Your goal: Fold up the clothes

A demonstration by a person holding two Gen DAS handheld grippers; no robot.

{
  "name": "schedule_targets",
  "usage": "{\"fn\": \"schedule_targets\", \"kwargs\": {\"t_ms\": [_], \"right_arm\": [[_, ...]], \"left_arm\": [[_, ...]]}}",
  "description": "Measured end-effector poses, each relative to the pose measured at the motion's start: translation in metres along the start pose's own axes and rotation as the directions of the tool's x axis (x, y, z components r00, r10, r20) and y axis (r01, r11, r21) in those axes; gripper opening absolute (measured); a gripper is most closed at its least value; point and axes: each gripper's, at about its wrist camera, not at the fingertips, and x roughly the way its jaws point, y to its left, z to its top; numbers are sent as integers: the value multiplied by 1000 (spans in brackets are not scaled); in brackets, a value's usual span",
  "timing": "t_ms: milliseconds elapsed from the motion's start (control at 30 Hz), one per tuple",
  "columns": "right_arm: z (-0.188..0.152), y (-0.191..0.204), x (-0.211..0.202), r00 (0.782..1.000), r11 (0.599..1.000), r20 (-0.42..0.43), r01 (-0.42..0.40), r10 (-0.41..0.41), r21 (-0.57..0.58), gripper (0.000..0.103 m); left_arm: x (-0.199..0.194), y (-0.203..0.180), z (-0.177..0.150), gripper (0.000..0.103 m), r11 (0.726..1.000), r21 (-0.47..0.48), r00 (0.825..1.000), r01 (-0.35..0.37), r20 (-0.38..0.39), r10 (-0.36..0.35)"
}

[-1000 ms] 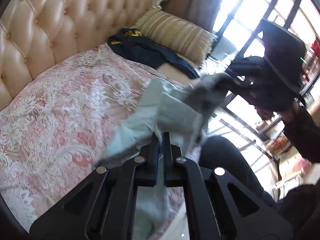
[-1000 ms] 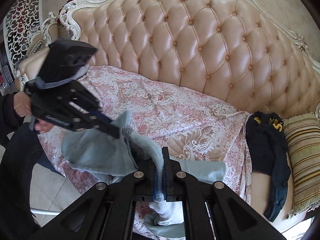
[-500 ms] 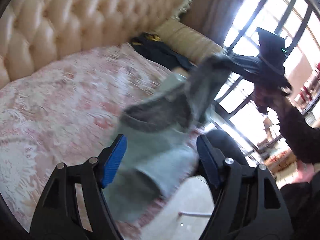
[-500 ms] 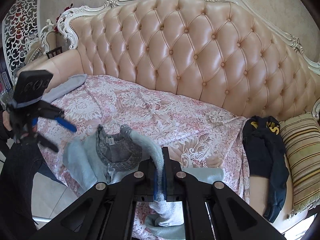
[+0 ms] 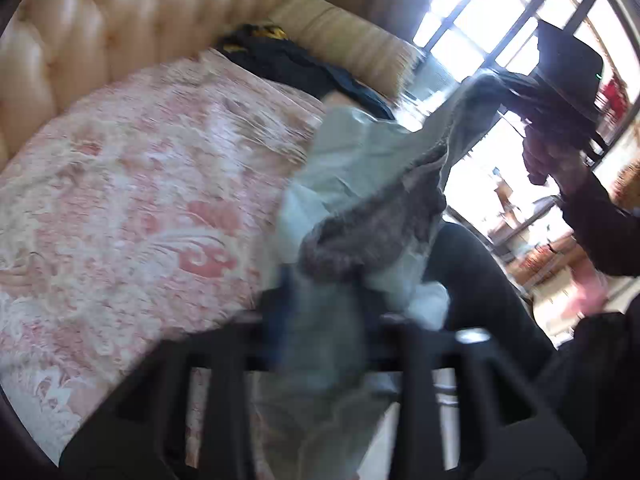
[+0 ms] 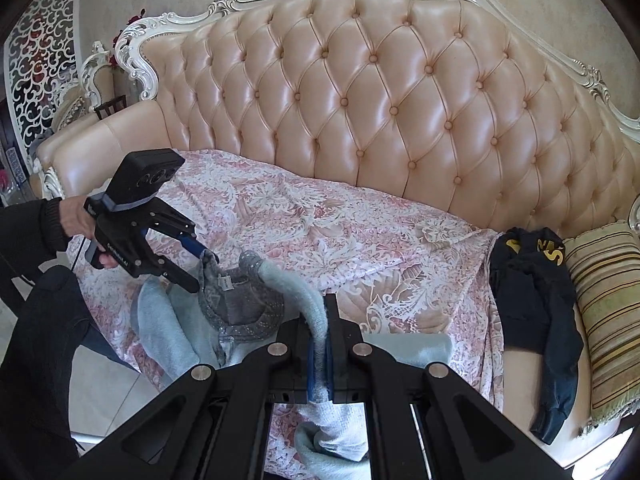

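A light blue garment with a grey lined collar (image 6: 240,304) hangs over the sofa's front edge; it also shows in the left wrist view (image 5: 360,184). My right gripper (image 6: 320,344) is shut on a rolled edge of the garment and holds it up; it appears at upper right in the left wrist view (image 5: 516,92). My left gripper (image 6: 204,268) has its jaws partly open around the collar's left edge. In its own blurred view the cloth lies between its fingers (image 5: 320,320).
A tufted beige sofa back (image 6: 400,100) stands behind a pink floral cover (image 6: 340,232). A dark navy garment (image 6: 532,300) and a striped cushion (image 6: 604,320) lie at the right end. Windows (image 5: 500,20) are to the right. The person's dark legs (image 6: 40,340) are beside the sofa.
My left gripper let go of the garment, opened wide and swung away, then came back to the collar and is closing around it. My right gripper stayed shut on the rolled edge.
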Motion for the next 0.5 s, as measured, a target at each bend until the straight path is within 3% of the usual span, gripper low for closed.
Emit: {"fn": "schedule_targets", "kwargs": {"t_ms": [100, 200, 267, 367, 500], "right_arm": [[-1, 1, 2, 1000, 1000, -9, 2, -2, 8, 3], [-1, 5, 2, 1000, 1000, -4, 2, -2, 9, 3], [5, 8, -10, 999, 1000, 33, 11, -12, 17, 3], [23, 18, -41, 992, 1000, 120, 29, -30, 11, 3], [69, 39, -93, 966, 997, 252, 68, -59, -26, 3]], "left_arm": [[-5, -12, -5, 8, 1000, -10, 999, -3, -40, 2], [-39, -33, -6, 8, 996, -30, 995, -86, 43, 87], [-79, -55, -2, 8, 988, -34, 978, -152, 137, 155], [-146, -101, 18, 8, 962, -6, 929, -273, 259, 265], [-233, -165, 45, 8, 900, 37, 833, -435, 395, 387]]}}
